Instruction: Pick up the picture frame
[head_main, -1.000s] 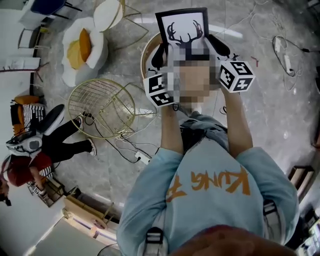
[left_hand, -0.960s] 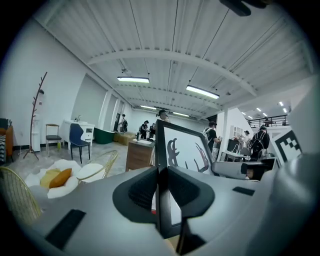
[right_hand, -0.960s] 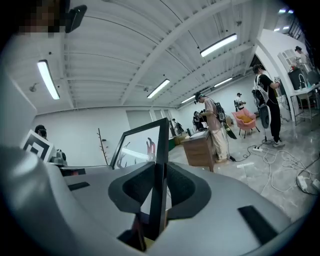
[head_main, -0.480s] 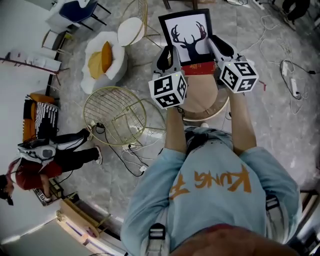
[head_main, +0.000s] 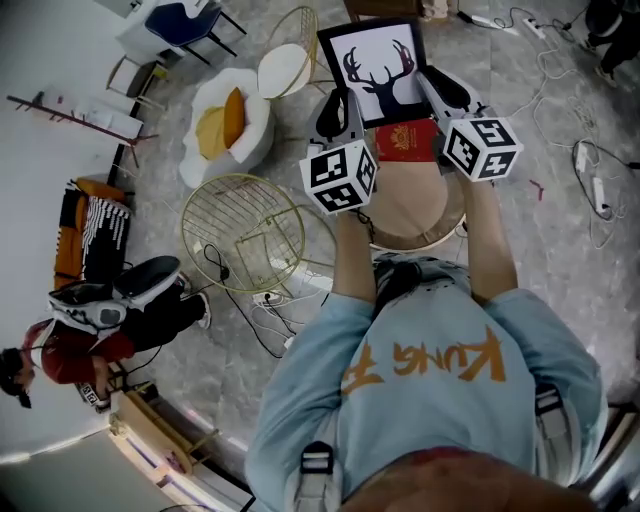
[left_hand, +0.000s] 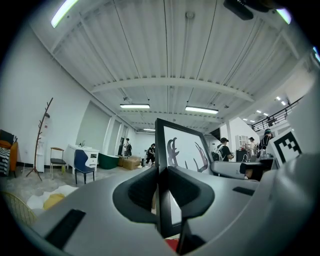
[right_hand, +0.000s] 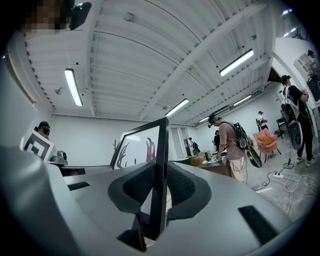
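The picture frame (head_main: 378, 72) is black-edged, with a black antler print on white. It hangs above the round wooden table (head_main: 410, 215), held from both sides. My left gripper (head_main: 338, 108) is shut on the frame's left edge, and my right gripper (head_main: 446, 92) is shut on its right edge. In the left gripper view the frame edge (left_hand: 161, 170) stands upright between the dark pads (left_hand: 137, 192) of my left gripper (left_hand: 161, 189). The right gripper view shows the frame (right_hand: 159, 160) pinched the same way by my right gripper (right_hand: 160, 187). A red book (head_main: 405, 142) lies on the table under the frame.
A gold wire chair (head_main: 245, 225) stands left of the table. Beyond it is a white flower-shaped seat with a yellow cushion (head_main: 228, 125). A person (head_main: 90, 320) sits on the floor at the left. Cables and a power strip (head_main: 590, 170) lie at the right. People (right_hand: 231, 145) stand in the background.
Both grippers have risen together with the frame, lifting it off the table. The red book beneath it has come into sight.
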